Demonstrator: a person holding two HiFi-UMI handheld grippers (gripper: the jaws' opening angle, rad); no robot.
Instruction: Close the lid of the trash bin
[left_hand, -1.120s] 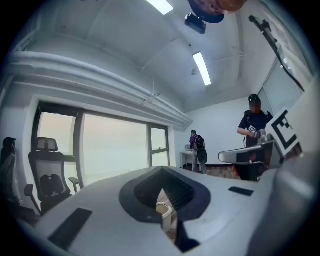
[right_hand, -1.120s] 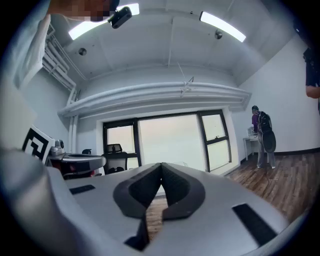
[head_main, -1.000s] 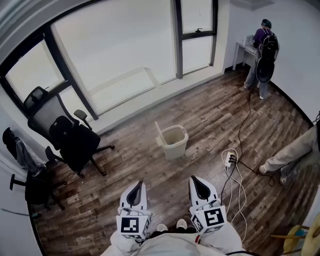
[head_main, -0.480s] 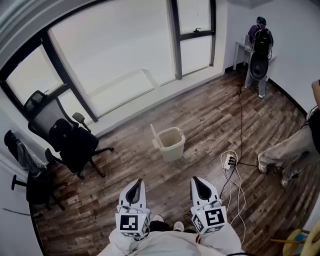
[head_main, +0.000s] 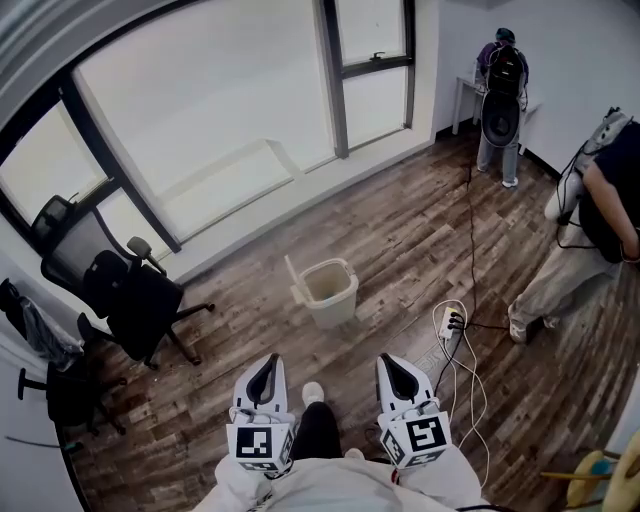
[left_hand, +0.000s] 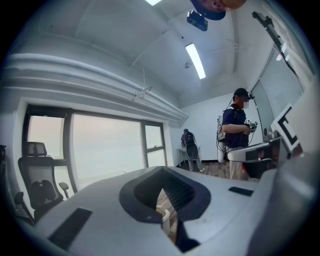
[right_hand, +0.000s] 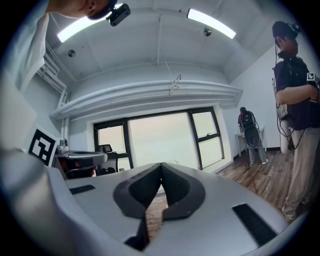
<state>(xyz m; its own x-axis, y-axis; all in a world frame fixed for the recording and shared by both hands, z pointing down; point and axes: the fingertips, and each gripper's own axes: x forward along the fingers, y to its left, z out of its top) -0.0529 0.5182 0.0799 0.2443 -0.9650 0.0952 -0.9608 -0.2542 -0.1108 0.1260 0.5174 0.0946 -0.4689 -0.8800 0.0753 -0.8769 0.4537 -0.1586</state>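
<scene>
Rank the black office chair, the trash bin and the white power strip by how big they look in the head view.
1. black office chair, largest
2. trash bin, clearly smaller
3. white power strip, smallest
None is much nearer the camera, so the order seems safe.

Dark plank floor (head_main: 400, 235) runs to big windows (head_main: 210, 120) at 11 o'clock. Black chairs (head_main: 125, 295) stand at 9 o'clock; a strip light (left_hand: 195, 60) glows overhead.

Head view: looks steeply down from my head at the wooden floor (head_main: 400, 250).
Gripper views: low, tilted up; both share the window (left_hand: 105, 150).
</scene>
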